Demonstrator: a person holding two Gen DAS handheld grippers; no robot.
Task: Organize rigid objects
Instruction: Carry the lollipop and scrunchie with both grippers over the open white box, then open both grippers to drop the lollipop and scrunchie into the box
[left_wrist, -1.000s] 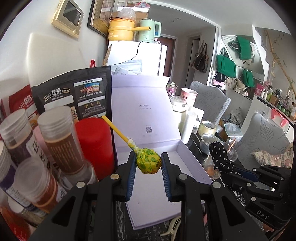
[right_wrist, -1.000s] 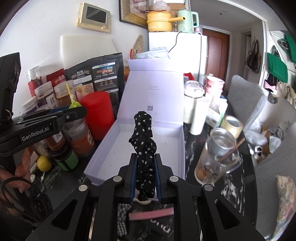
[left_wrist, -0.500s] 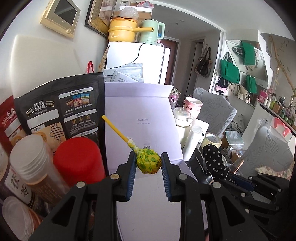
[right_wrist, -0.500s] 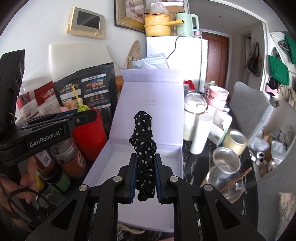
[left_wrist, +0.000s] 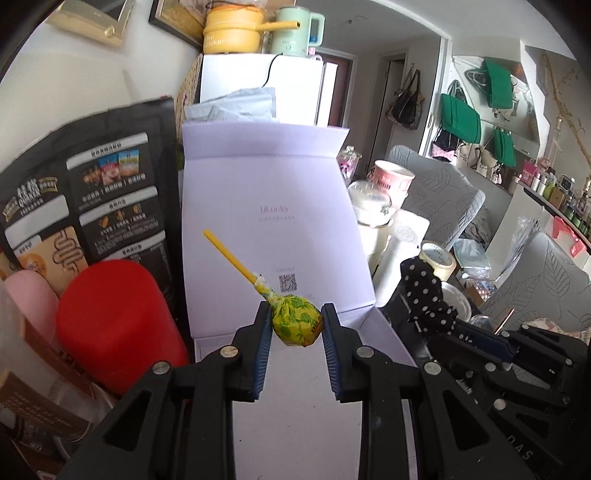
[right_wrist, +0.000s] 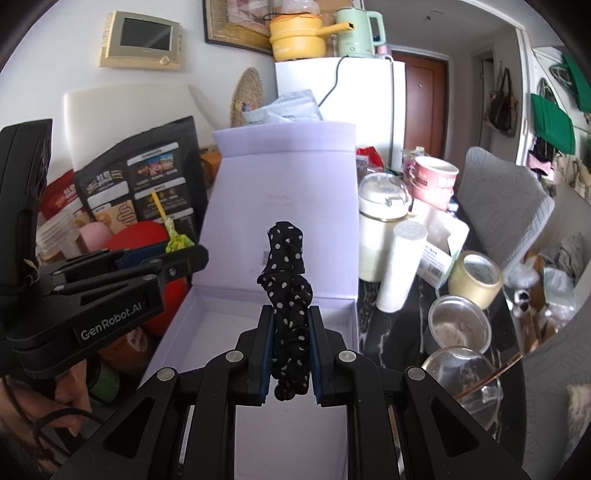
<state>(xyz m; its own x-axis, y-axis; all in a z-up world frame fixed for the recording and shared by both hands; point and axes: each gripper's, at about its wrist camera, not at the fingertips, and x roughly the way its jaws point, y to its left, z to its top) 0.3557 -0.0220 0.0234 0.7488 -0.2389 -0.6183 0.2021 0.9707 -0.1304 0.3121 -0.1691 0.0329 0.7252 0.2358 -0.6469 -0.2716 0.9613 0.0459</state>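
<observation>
My left gripper (left_wrist: 295, 325) is shut on a lollipop (left_wrist: 295, 325) in a yellow-green wrapper, its yellow stick pointing up and to the left. My right gripper (right_wrist: 290, 332) is shut on a black scrunchie with white dots (right_wrist: 288, 291), which stands up between the pads. Both hang over an open lilac box (left_wrist: 295, 406) whose lid (left_wrist: 273, 221) stands upright behind. In the right wrist view the left gripper (right_wrist: 177, 254) sits at the left over the box's left wall (right_wrist: 177, 325). The scrunchie (left_wrist: 424, 291) shows at the right of the left wrist view.
Left of the box stand a red canister (left_wrist: 114, 321), a black oats bag (left_wrist: 85, 203) and jars. To the right are a white tube (right_wrist: 400, 266), a tape roll (right_wrist: 480, 277), a glass jug (right_wrist: 384, 236), metal and glass cups (right_wrist: 458, 332), and a pink cup (right_wrist: 434, 177).
Both grippers have moved forward and slightly down toward the box, each keeping its hold. The box and its lid now fill more of both views.
</observation>
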